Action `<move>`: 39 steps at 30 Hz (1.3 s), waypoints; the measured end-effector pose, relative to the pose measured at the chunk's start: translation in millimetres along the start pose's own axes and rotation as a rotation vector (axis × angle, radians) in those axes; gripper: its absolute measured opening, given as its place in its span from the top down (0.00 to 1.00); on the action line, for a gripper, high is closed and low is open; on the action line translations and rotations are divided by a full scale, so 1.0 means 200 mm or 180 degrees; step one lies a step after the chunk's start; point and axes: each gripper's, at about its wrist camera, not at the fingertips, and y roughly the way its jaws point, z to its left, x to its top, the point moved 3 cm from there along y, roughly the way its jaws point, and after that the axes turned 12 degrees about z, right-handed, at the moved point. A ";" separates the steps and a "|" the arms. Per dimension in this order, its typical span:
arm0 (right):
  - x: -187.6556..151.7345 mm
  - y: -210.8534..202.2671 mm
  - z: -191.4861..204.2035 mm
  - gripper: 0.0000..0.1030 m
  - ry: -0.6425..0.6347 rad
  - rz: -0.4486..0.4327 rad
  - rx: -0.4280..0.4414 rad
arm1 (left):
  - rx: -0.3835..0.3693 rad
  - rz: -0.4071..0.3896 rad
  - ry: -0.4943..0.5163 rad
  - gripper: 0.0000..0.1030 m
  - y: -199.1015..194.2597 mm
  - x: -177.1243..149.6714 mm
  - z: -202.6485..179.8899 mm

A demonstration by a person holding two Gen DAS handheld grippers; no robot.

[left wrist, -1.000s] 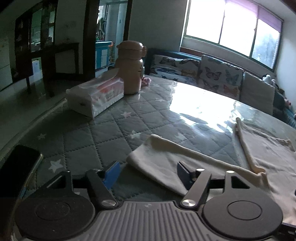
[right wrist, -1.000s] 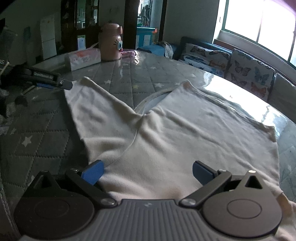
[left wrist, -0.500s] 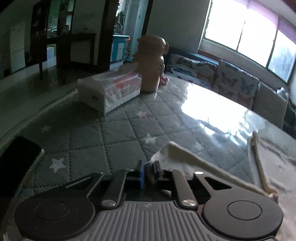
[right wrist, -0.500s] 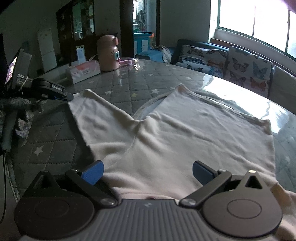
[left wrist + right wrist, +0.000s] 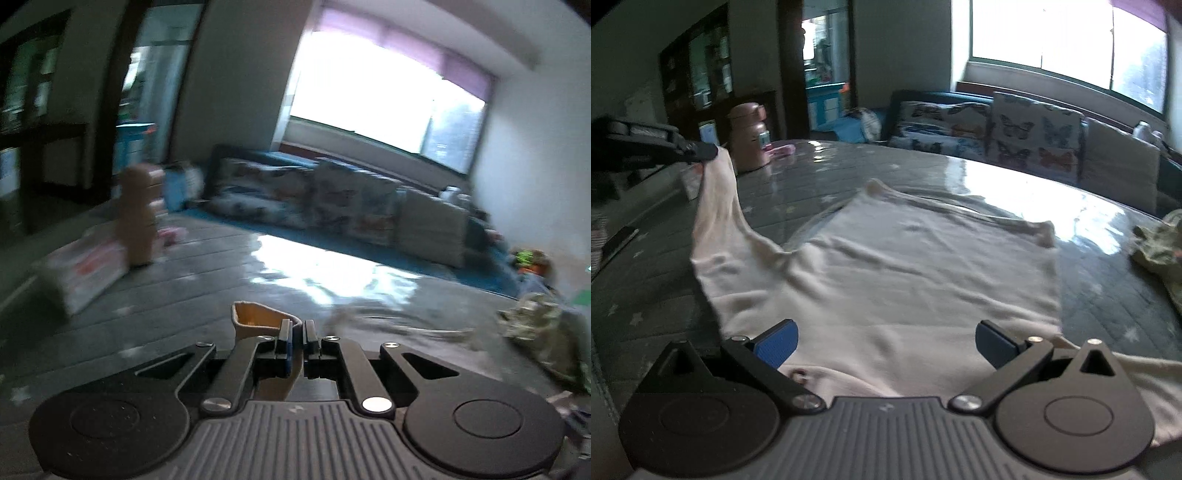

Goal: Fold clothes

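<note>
A cream long-sleeved top (image 5: 923, 266) lies spread on the quilted grey table (image 5: 820, 177). My left gripper (image 5: 297, 332) is shut on the end of its sleeve (image 5: 258, 319), whose cuff sticks up beside the pads. From the right wrist view the left gripper (image 5: 705, 151) holds that sleeve (image 5: 718, 199) lifted off the table at the left, the cloth hanging down to the body of the top. My right gripper (image 5: 886, 339) stands open low over the near part of the top, its blue pads wide apart with nothing pinched between them.
A pink flask (image 5: 750, 136) and a tissue pack (image 5: 85, 273) stand at the table's far left. A crumpled patterned garment (image 5: 1160, 243) lies at the right edge. A dark phone (image 5: 618, 240) rests at the left edge. A sofa with butterfly cushions (image 5: 997, 136) stands behind.
My left gripper shut on the sleeve end and lifted it up off the table, swinging right. The right gripper stayed open and shifted a little over the top.
</note>
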 end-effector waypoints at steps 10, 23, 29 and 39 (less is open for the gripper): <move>-0.08 -0.02 -0.19 0.00 0.0295 -0.0011 -0.0134 | -0.0800 0.0028 0.0434 0.95 0.02 0.05 -0.50; -0.13 -0.05 -0.31 0.00 0.0541 -0.0055 -0.0162 | -0.0964 0.0402 0.0724 0.92 0.13 -0.06 -0.60; -0.08 -0.06 -0.28 0.10 0.0508 -0.0134 -0.0087 | -0.0512 0.0629 0.0747 0.92 0.20 -0.15 -0.39; 0.00 0.08 -0.22 0.47 0.0444 0.0020 -0.0010 | -0.0258 0.1081 0.0775 0.91 0.34 -0.41 -0.20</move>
